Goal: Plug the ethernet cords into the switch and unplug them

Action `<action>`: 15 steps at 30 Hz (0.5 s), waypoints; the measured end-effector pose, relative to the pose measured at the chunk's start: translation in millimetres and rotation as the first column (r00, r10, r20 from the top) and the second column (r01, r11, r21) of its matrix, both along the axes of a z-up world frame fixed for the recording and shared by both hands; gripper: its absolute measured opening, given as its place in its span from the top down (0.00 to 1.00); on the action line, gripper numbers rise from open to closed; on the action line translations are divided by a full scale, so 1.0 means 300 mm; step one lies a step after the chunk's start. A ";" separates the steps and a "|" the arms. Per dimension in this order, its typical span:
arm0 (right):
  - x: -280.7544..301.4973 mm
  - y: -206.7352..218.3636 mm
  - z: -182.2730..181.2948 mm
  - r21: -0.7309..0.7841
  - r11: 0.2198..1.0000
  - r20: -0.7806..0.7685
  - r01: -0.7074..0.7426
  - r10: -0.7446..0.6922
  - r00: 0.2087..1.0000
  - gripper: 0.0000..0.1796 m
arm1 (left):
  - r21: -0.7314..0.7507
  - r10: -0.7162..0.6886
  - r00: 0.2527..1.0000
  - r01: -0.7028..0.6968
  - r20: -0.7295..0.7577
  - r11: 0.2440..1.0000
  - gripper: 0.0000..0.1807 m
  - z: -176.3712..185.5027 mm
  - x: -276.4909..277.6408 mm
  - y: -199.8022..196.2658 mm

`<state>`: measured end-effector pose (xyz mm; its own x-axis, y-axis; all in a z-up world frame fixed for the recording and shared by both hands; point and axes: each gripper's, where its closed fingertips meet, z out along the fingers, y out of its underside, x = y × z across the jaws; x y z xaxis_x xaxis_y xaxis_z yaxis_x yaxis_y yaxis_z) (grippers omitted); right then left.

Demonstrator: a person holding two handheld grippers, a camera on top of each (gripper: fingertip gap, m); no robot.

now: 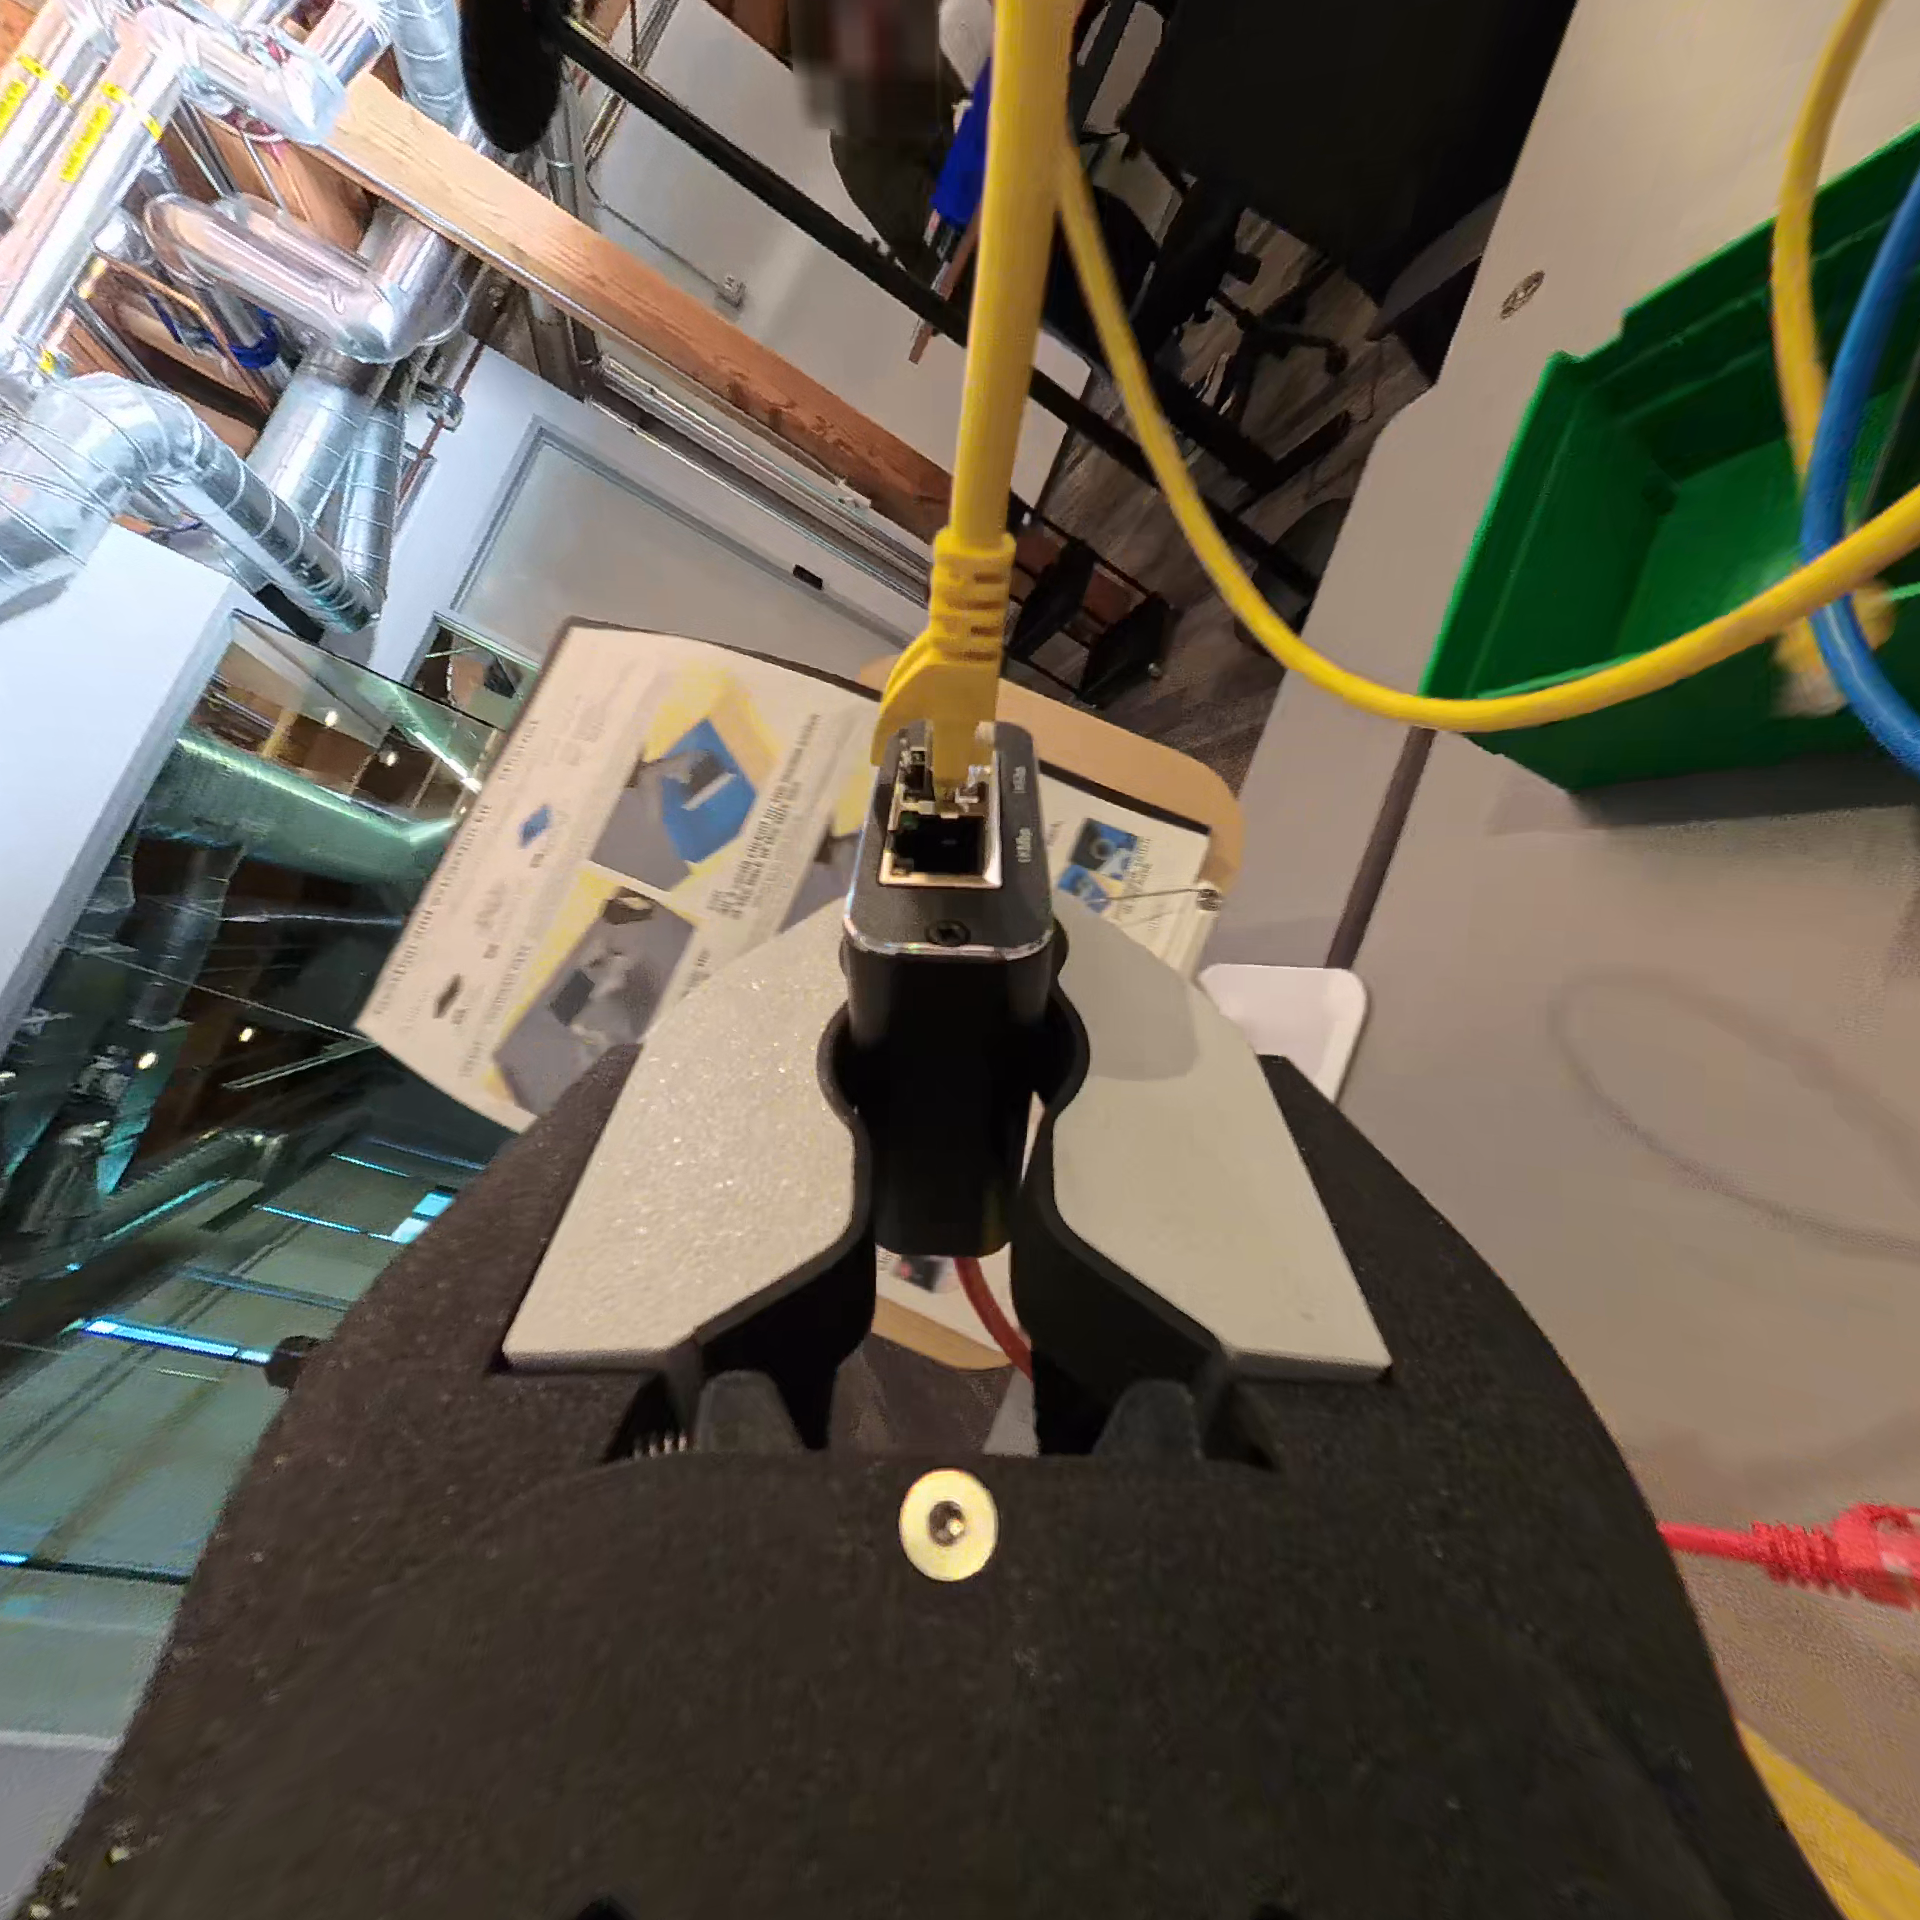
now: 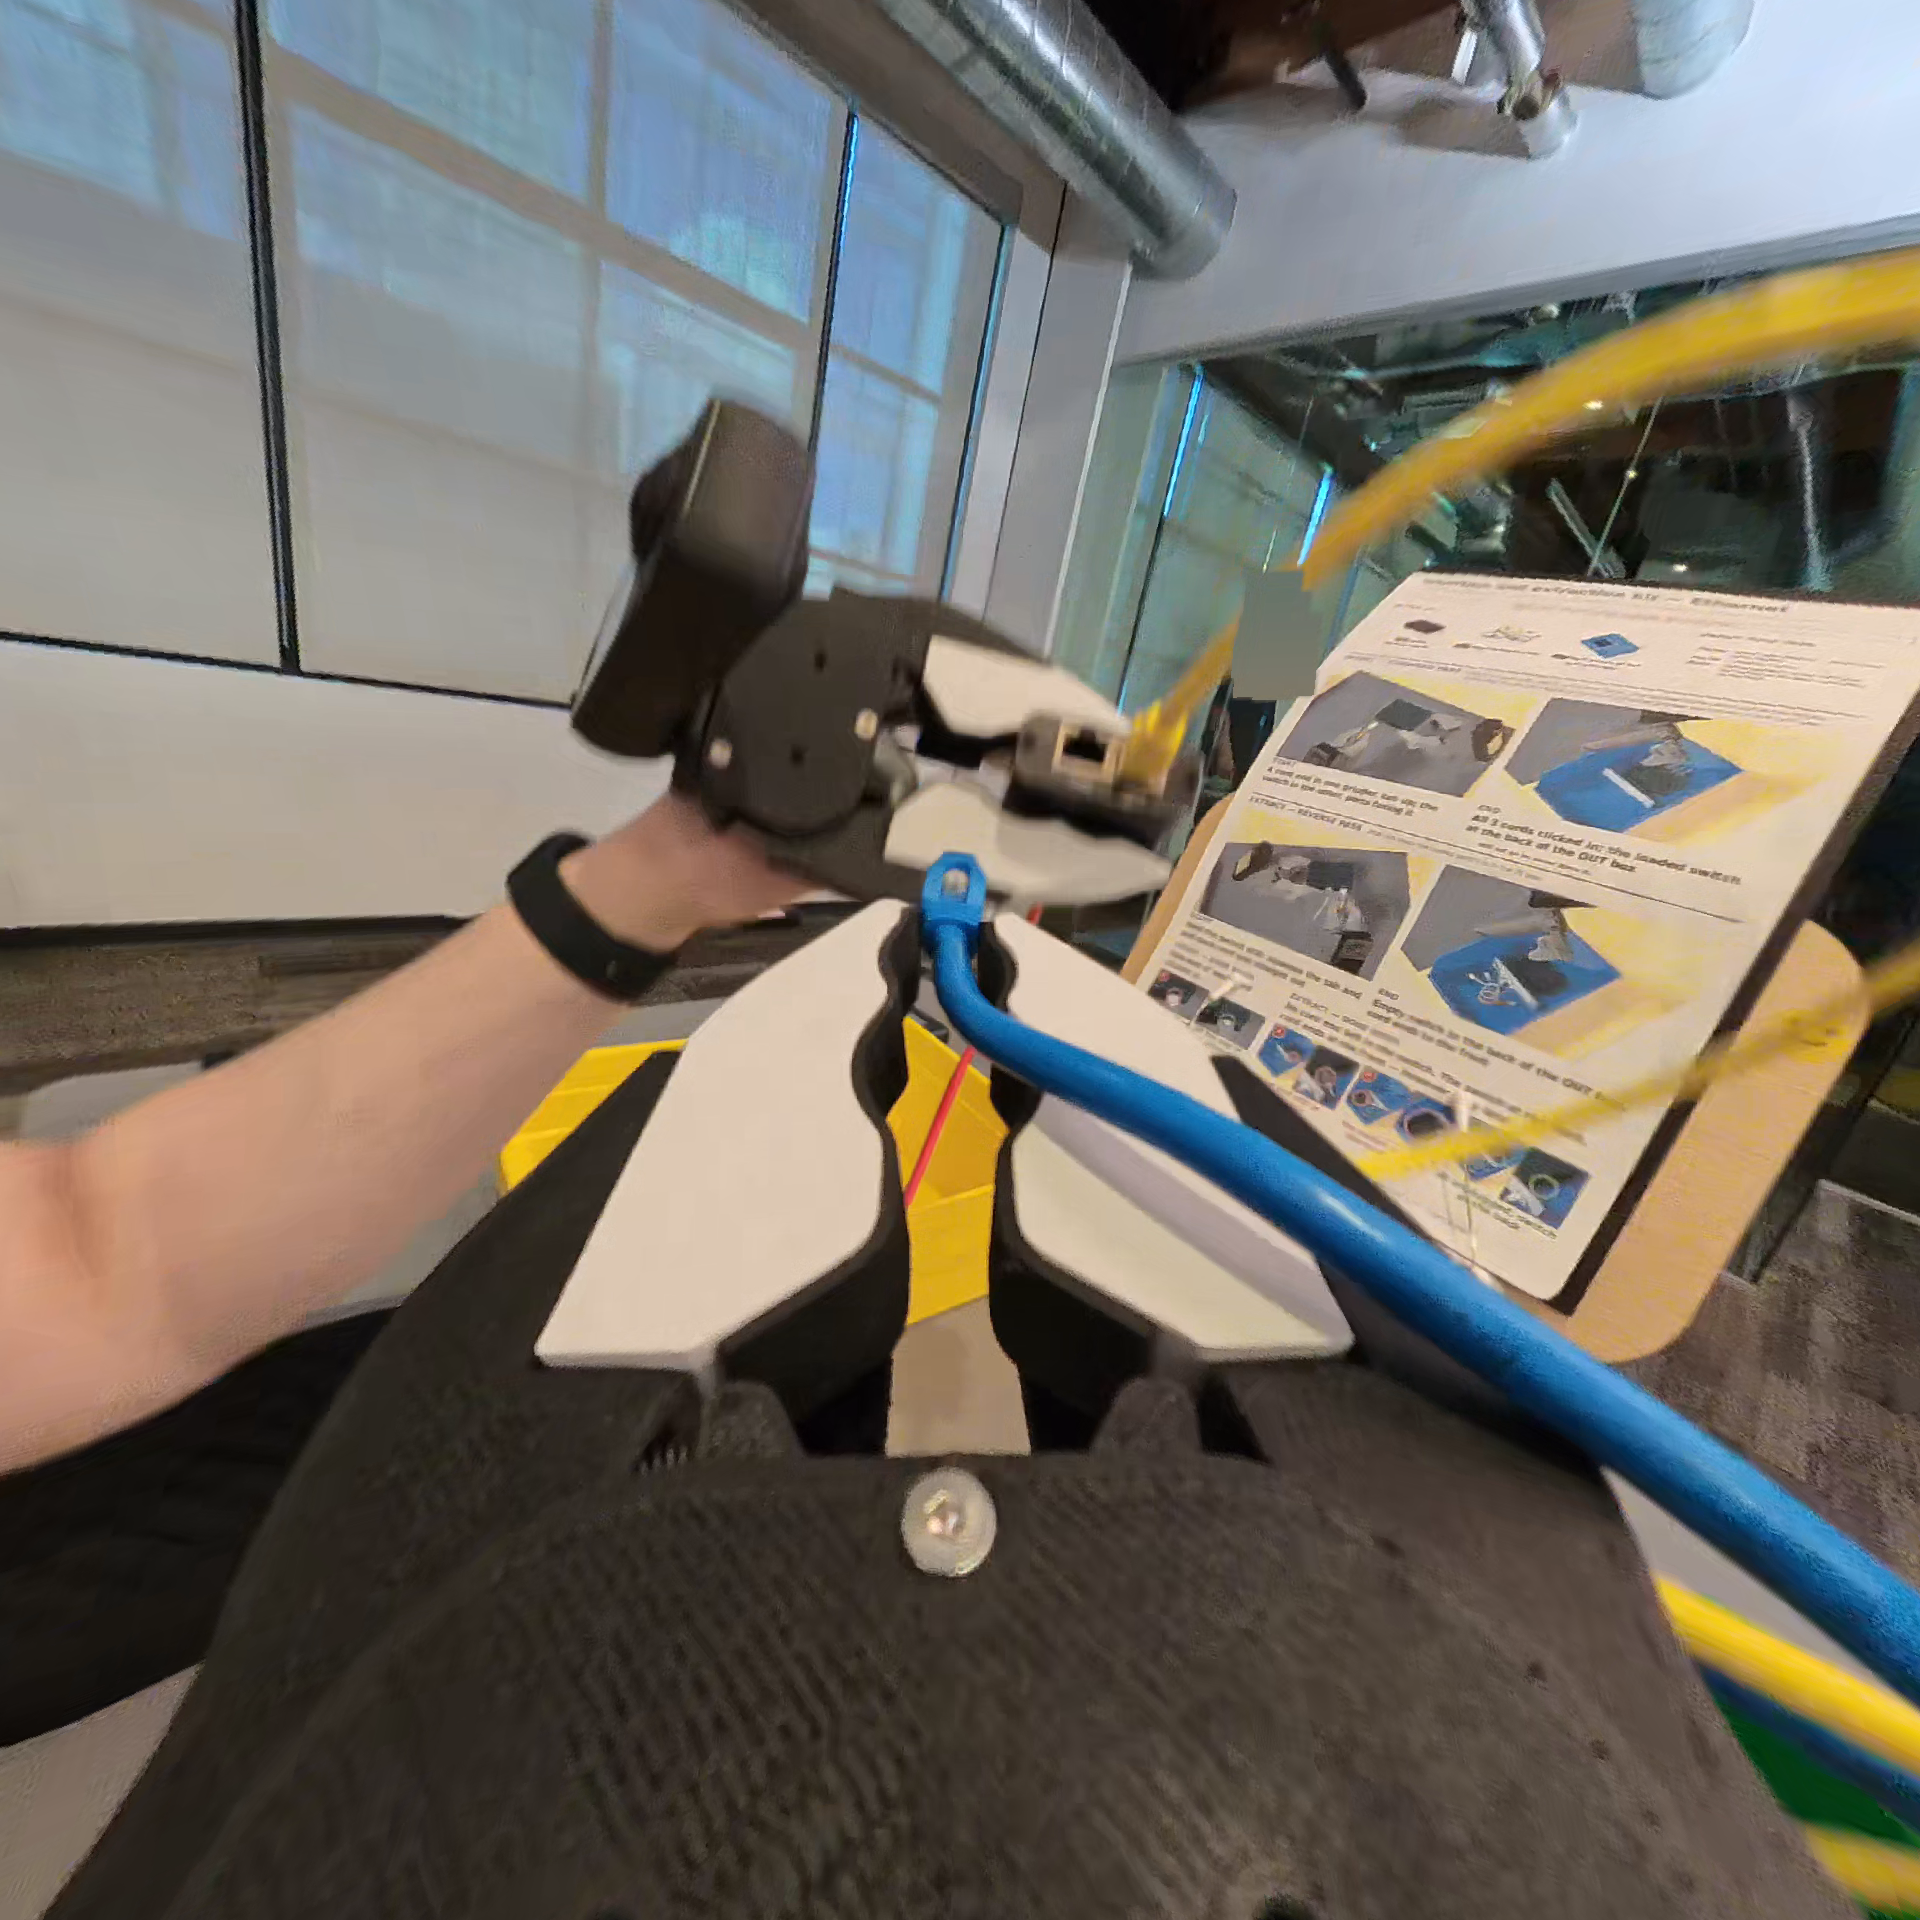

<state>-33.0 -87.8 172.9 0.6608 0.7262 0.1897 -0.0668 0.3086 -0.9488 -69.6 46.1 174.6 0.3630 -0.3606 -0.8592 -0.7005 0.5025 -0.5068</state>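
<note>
Jaws, left: the left gripper (image 1: 940,1049) was pinching the black switch (image 1: 940,997), both fingers pressed against its sides, ports facing away at 12 o'clock.
Jaws, right: the right gripper (image 2: 951,940) was pinching the blue cord (image 2: 1299,1184) just behind its plug (image 2: 954,883), which stuck out past the fingertips toward 12 o'clock.
Why held so: the switch seemed lifted off the table with its open port exposed, likely so the blue plug could be pushed straight in; gripping near the plug probably kept it stiff.
Switch, right view: at 12 o'clock, just beyond the blue plug, apart from it.
Cords, counted: three — one yellow cord (image 1: 987,343) already seated in the far port; one blue, in the right gripper; one red cord (image 1: 1829,1553) lying on the table at 3 o'clock, unplugged.
Ports: two visible; the near one empty.
Bins: one green bin (image 1: 1683,520) at 2 o'clock, one yellow bin (image 2: 582,1101) below the grippers.
Instruction sheet (image 2: 1558,883): one, propped at 2 o'clock.
</note>
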 end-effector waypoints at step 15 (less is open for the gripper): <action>-0.150 0.178 -0.017 -0.037 0.994 0.284 0.103 -0.088 0.955 0.94 | 0.228 0.045 0.998 -0.052 0.037 0.972 0.86 -0.093 -0.074 -0.008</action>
